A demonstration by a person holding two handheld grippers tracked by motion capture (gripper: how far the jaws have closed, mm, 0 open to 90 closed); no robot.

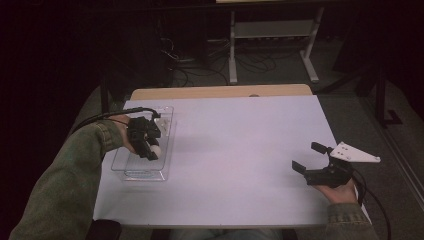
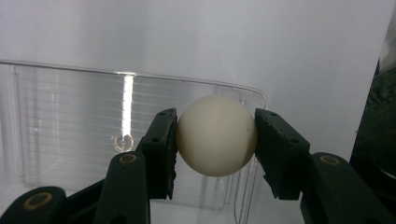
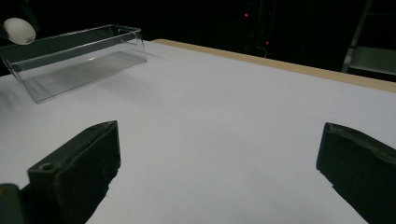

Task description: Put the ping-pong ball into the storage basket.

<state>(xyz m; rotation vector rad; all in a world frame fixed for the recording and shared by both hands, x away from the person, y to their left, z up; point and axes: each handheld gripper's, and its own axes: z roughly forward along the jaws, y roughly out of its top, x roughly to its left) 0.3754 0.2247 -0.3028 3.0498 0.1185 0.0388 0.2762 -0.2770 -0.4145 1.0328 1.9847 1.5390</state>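
A cream-white ball (image 2: 216, 136) sits clamped between both black pads of my left gripper (image 2: 215, 140). In the high view the ball (image 1: 155, 149) and the left gripper (image 1: 150, 148) hang over the clear plastic bin (image 1: 142, 170) at the table's left side. The bin (image 2: 70, 126) lies below the ball, its bare ribbed floor showing. In the right gripper view the ball (image 3: 18, 31) shows above the bin (image 3: 79, 60) at the far left. My right gripper (image 1: 307, 157) rests at the table's right side, its jaws wide apart with nothing between them, seen up close as (image 3: 219, 163).
The white tabletop (image 1: 235, 150) stretches between the two hands, with a wooden strip (image 1: 220, 92) along its far edge. A white metal stand (image 1: 272, 35) and cables lie on the dark floor beyond the table.
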